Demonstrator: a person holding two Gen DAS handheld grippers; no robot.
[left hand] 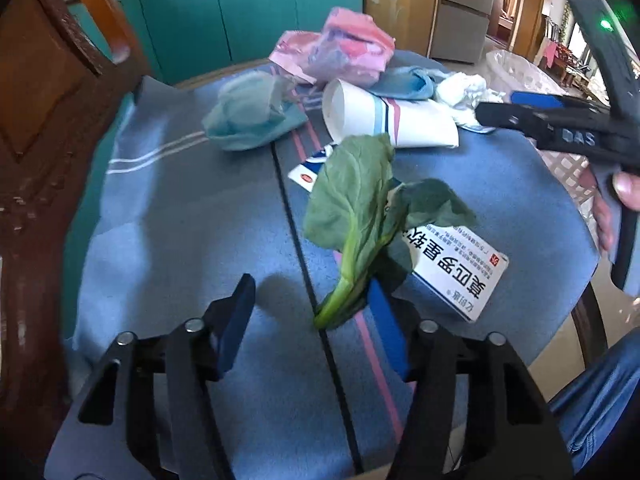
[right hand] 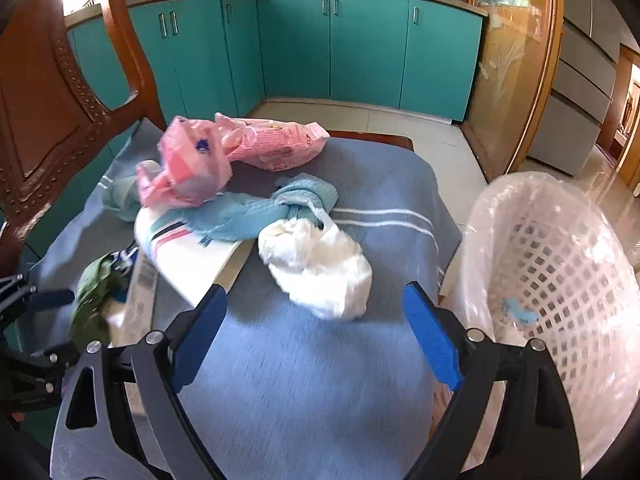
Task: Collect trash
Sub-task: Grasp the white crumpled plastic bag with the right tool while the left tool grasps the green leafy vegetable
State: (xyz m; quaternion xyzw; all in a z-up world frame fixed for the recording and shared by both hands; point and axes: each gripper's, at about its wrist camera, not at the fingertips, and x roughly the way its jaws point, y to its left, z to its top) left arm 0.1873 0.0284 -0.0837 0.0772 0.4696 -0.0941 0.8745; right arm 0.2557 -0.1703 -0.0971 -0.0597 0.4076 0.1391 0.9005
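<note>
Left wrist view: the left gripper [left hand: 312, 304] stands with its fingers apart over the blue cloth [left hand: 192, 240], the stalk of a green leaf [left hand: 352, 216] between them but unclamped; the leaf lies across a white box [left hand: 460, 276], in front of a paper cup [left hand: 384, 120]. Right wrist view: the right gripper [right hand: 316, 332] is spread wide, empty, with a white wad [right hand: 320, 264] just beyond it on the cloth and the pink-lined basket [right hand: 560, 264] to that wad's right.

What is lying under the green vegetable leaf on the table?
The green leaf lies across a white medicine box with blue print, on the blue cloth. The covered part of the box cannot be seen.
</note>
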